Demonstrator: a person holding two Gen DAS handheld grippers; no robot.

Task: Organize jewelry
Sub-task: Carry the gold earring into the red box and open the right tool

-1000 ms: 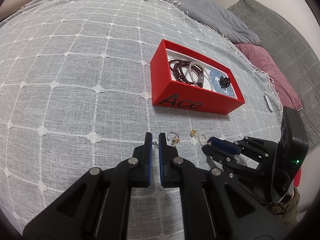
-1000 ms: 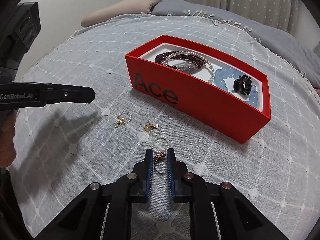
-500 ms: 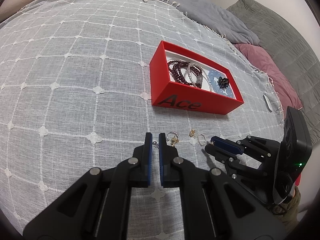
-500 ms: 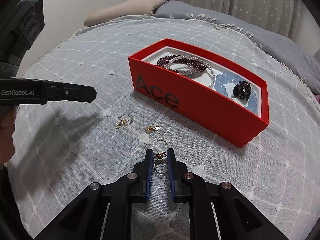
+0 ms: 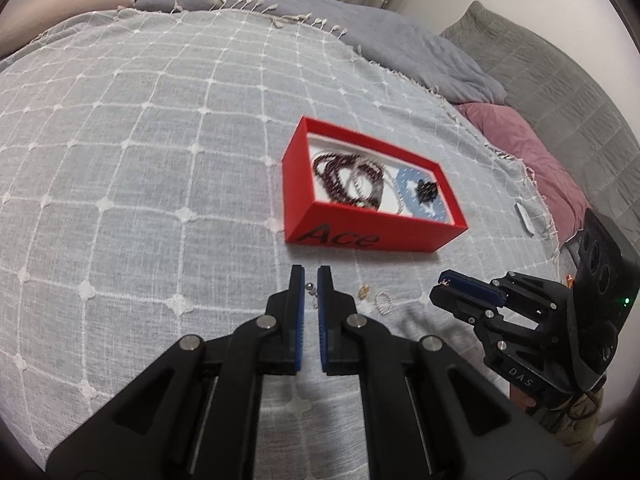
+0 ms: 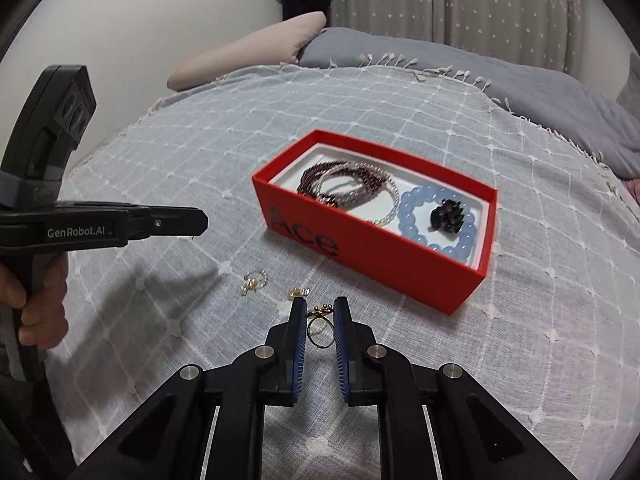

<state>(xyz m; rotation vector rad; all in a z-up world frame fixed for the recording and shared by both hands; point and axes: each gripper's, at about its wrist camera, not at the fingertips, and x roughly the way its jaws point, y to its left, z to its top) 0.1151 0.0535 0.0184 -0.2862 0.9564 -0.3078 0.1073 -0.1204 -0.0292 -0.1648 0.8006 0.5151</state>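
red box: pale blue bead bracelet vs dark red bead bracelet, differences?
Beads: the pale blue bead bracelet has large, glassy beads; the dark red bead bracelet has small ones.
Loops: blue is a single ring; dark red is wound in several coils.
Neighbours: a black clustered piece sits within the blue; a clear bead strand overlaps the dark red.
Both lie in the red cardboard box.

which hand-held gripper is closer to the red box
Right, narrowly. The right hand-held gripper, shut on a gold ring, is raised just in front of the red box. The left hand-held gripper, shut, sits slightly further back, nearer the box's left end.
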